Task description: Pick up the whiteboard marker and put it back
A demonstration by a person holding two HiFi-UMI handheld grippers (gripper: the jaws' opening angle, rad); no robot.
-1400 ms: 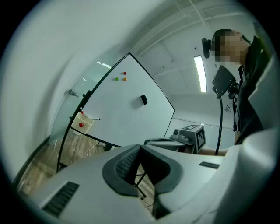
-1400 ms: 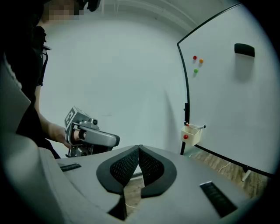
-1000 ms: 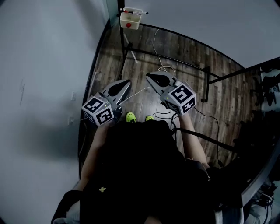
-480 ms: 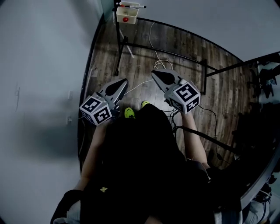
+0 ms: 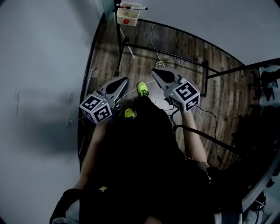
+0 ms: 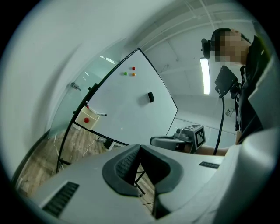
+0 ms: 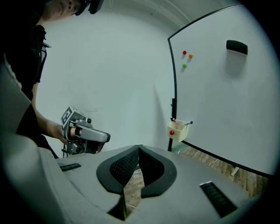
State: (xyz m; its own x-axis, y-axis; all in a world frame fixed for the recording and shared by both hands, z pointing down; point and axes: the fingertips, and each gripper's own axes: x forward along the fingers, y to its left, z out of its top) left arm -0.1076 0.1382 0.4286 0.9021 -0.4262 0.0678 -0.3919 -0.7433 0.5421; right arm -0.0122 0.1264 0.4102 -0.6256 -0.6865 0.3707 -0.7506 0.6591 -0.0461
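The whiteboard marker [image 5: 137,8] lies across the top of a small cream tray [image 5: 121,17] on the whiteboard's left stand, far ahead of both grippers. It shows as a thin stick [image 6: 100,114] in the left gripper view and again [image 7: 187,124] in the right gripper view. My left gripper [image 5: 125,80] is shut with nothing in it and points level toward the board; its jaws [image 6: 139,146] meet at the tip. My right gripper [image 5: 154,71] is shut and empty too, tilted slightly down, jaws together [image 7: 139,148]. Each gripper is held out over the wooden floor.
The whiteboard [image 6: 131,105] stands on a black frame [image 5: 175,54] with legs on the floor. A black eraser [image 7: 236,46] and three small magnets [image 7: 187,55] sit on the board. White cables [image 5: 159,63] lie on the floor. A wall [image 5: 39,65] runs along the left.
The person has stepped toward the whiteboard: one yellow-green shoe has moved forward between the grippers, and both grippers have edged ahead. Both stay shut.
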